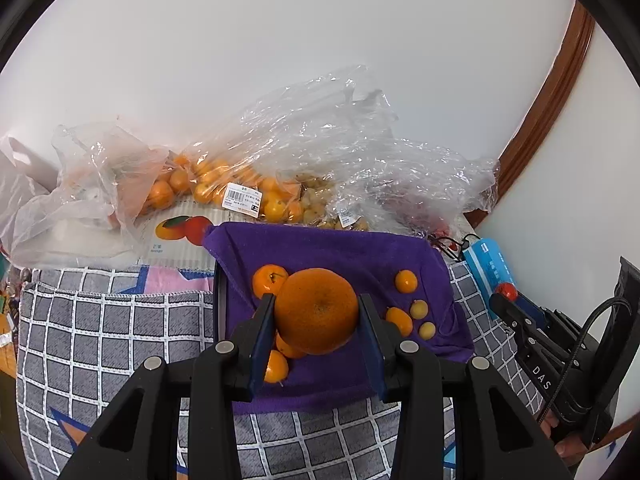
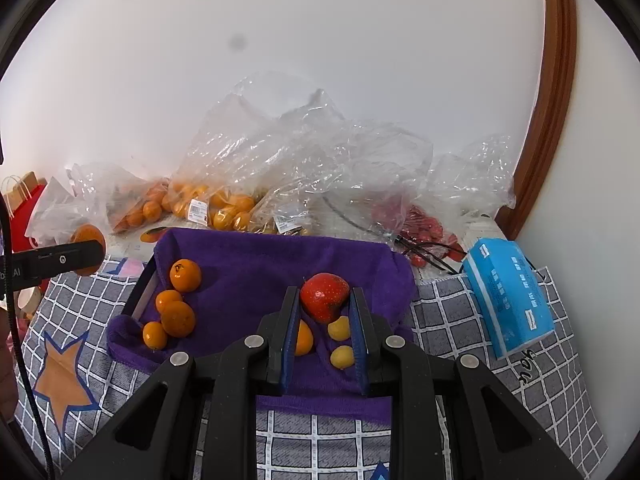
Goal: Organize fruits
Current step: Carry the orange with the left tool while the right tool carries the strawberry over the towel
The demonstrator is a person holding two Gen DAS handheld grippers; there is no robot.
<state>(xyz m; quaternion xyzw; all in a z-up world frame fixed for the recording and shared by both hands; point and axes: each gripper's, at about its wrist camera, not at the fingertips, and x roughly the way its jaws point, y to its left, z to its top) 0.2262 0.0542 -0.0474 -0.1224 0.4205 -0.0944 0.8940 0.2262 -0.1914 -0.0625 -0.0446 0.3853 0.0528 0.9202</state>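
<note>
- Nearest to us, our left gripper [image 1: 316,312] is closed on a large round orange [image 1: 316,310], both blue pads pressed against its sides, holding it over the purple terry towel [image 1: 344,252].
- Our right gripper [image 2: 325,300] has its jaws narrowed around a red strawberry [image 2: 324,295]; the fruit sits between the pads and seems pinched there, above the right part of the same towel.
- The towel drapes over what looks like a dark tray, which rests on a grey checked cloth [image 2: 460,320] covering the desk.
- On the towel's left side, in the right wrist view, four small orange mandarins [image 2: 178,318] lie grouped together, some touching.
- Toward the towel's right side sit smaller yellow-orange kumquats [image 2: 342,357], near one another but apart from the mandarin group.
- So sorting by kind looks begun: we judge two groups are started, and the orange and the strawberry are not yet set down.
- To the right of the towel lies a blue soft tissue pack [image 2: 508,300].
- Farther back, against the white wall, crumpled clear plastic bags [image 2: 304,152] hold many more orange fruits [image 2: 228,210], and small red fruits [image 2: 424,228] show at the right.
- Most of the fruit is in those bags, so we judge the larger share of the work remains.
</note>
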